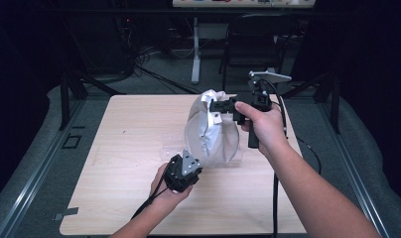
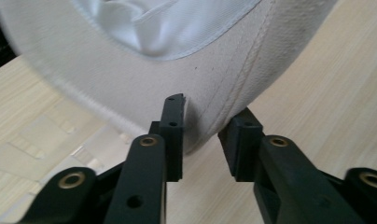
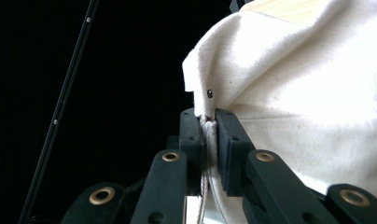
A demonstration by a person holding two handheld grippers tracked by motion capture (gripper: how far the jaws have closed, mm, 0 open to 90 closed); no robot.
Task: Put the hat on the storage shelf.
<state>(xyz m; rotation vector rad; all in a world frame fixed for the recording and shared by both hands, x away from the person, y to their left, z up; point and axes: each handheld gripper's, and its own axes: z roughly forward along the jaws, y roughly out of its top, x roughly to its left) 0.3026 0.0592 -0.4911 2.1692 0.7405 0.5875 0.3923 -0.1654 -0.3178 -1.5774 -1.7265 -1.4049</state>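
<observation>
A white cloth cap (image 1: pixel 211 131) is held up over the middle of the wooden table (image 1: pixel 124 198). My right gripper (image 1: pixel 217 106) reaches in from the right and is shut on a fold of the cap's cloth near its top (image 3: pixel 210 116). My left gripper (image 1: pixel 192 158) sits low at the cap's near edge. In the left gripper view its jaws (image 2: pixel 207 116) stand open, with the rim of the stitched brim (image 2: pixel 224 79) dipping between them and a gap on either side. The cap's white lining (image 2: pixel 144 23) shows above.
A clear plastic sheet (image 1: pixel 171 144) lies flat on the table under and left of the cap. Beyond the far edge stand a black chair (image 1: pixel 253 44) and a white desk leg (image 1: pixel 195 49) on a dark floor with cables. Cables trail from both grippers.
</observation>
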